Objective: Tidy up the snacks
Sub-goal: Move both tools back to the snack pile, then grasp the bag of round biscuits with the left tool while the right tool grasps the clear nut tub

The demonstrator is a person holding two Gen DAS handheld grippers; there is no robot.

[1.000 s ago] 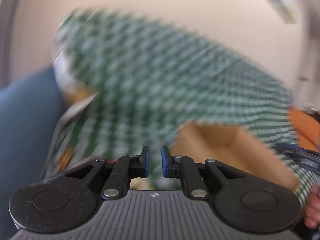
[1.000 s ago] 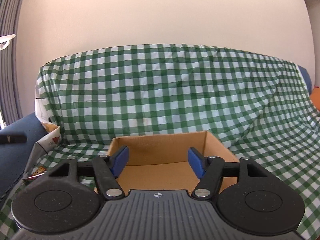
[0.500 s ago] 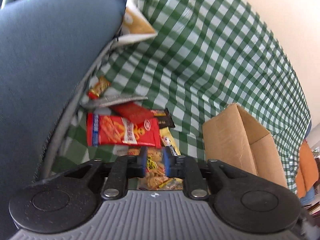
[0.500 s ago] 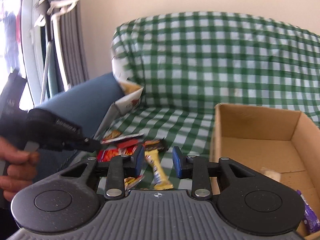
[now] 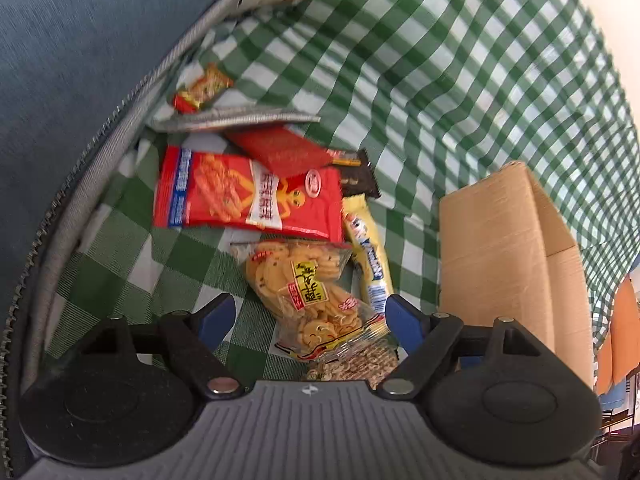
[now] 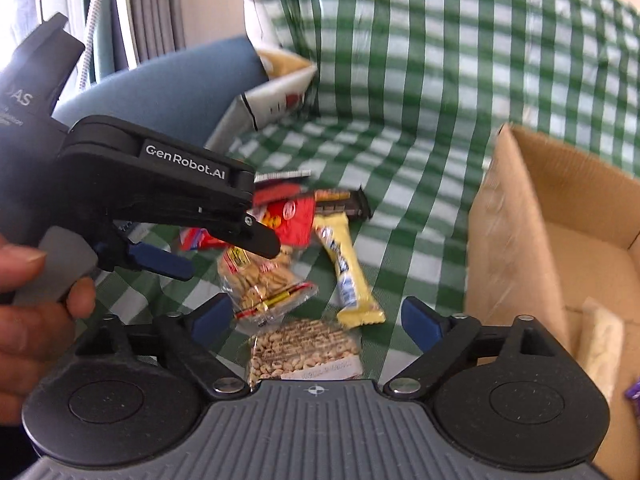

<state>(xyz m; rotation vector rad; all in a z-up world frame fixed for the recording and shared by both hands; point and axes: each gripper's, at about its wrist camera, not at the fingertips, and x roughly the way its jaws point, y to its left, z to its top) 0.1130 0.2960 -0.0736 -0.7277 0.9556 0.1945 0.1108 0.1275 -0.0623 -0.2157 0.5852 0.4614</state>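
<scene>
A pile of snacks lies on the green checked cloth [image 5: 440, 80]. My left gripper [image 5: 308, 320] is open, its jaws either side of a clear bag of yellow smiley biscuits [image 5: 308, 288]. Beyond it lie a big red snack bag [image 5: 248, 196], a yellow bar [image 5: 366, 252], a dark bar [image 5: 356, 176] and a small red pack [image 5: 202, 88]. My right gripper [image 6: 316, 320] is open above a clear bag of peanuts [image 6: 304, 352]. The left gripper [image 6: 160, 256] shows in the right wrist view, over the biscuit bag [image 6: 260, 280]. The yellow bar [image 6: 348, 276] lies beside it.
An open cardboard box [image 6: 560, 216] stands to the right of the pile, with a pale packet [image 6: 600, 344] inside; it also shows in the left wrist view [image 5: 500, 256]. A blue cushion [image 5: 80, 60] bounds the pile on the left. A paper bag [image 6: 276, 96] leans behind.
Both grippers have opened wide and come down closer to the snack pile. The left gripper now straddles the biscuit bag; the right now sits over the peanut bag.
</scene>
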